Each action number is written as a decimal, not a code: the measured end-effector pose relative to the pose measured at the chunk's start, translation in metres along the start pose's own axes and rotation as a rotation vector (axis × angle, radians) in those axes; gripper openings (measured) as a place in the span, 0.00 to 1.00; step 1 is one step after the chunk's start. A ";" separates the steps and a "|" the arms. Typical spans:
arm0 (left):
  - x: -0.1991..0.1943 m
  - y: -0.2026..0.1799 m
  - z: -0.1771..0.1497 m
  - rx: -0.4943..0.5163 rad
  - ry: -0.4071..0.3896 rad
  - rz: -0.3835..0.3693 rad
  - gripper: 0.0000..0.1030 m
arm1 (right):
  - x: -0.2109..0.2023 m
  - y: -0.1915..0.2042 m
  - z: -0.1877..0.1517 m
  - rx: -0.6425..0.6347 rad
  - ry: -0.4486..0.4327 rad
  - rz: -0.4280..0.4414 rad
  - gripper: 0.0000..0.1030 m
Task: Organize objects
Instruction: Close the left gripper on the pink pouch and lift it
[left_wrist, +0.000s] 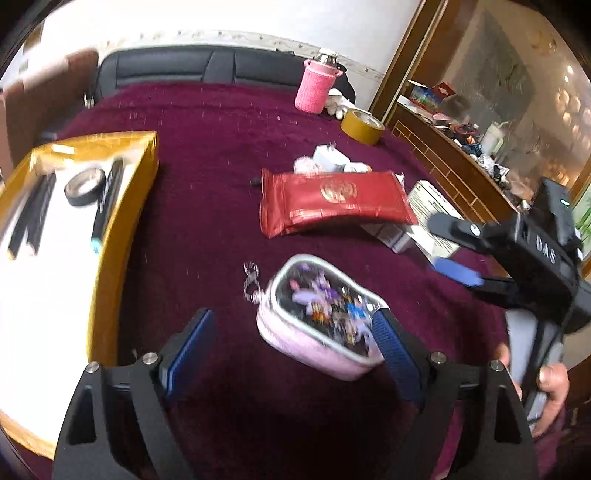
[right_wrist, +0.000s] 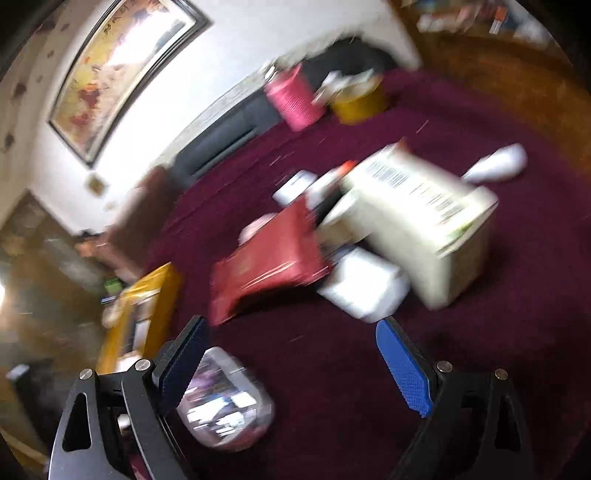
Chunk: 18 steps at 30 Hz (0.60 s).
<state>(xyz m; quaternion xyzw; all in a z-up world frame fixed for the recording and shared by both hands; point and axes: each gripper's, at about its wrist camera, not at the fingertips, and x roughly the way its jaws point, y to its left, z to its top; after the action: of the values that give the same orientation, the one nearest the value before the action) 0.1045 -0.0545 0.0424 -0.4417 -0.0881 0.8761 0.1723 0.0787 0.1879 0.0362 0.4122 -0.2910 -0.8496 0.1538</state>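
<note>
1. Pink pouch (left_wrist: 325, 317) with a clear printed window and a small metal clasp: lying on the maroon cloth (left_wrist: 207, 192), between the fingers of the left gripper (left_wrist: 295, 343), its right end against the right pad, well clear of the left pad. Print on the window too blurred to read.
2. Left gripper: jaws wide, not pressing on the pouch.
3. Right gripper (right_wrist: 295, 354): jaws wide, nothing between them; seen from the left wrist to the right of the pouch, held by a hand (left_wrist: 550, 391) partly cut off at the frame edge.
4. Beyond the pouch: red foil packet (left_wrist: 332, 203), overlapping a white carton with a barcode (right_wrist: 417, 218); small white items behind the packet, too smeared in the right wrist view to identify.
5. Left of the pouch: gold-sided box (left_wrist: 122, 236) with a white floor, holding a roll of black tape (left_wrist: 85, 184) and dark stick-like items; near end cut off by the gripper.
6. Far from the pouch: pink knitted bottle cover (left_wrist: 314, 88) and roll of yellow tape (left_wrist: 362, 125) near the cloth's far edge.
7. Room: dark seat back behind the cloth, white wall, framed picture (right_wrist: 122, 62), cluttered wooden shelf at the right.
</note>
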 end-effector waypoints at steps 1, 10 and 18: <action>0.002 0.003 -0.005 -0.019 0.019 -0.021 0.83 | 0.010 0.001 -0.001 0.020 0.044 0.059 0.92; 0.022 0.018 -0.011 -0.142 0.098 -0.111 0.83 | 0.066 0.016 -0.034 0.213 0.314 0.356 0.93; 0.034 0.001 0.005 -0.066 0.070 0.033 0.87 | 0.026 0.014 -0.026 0.128 0.186 0.287 0.93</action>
<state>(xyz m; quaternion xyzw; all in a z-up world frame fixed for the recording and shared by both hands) 0.0814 -0.0427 0.0201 -0.4788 -0.1034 0.8595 0.1460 0.0837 0.1545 0.0166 0.4522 -0.3849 -0.7567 0.2733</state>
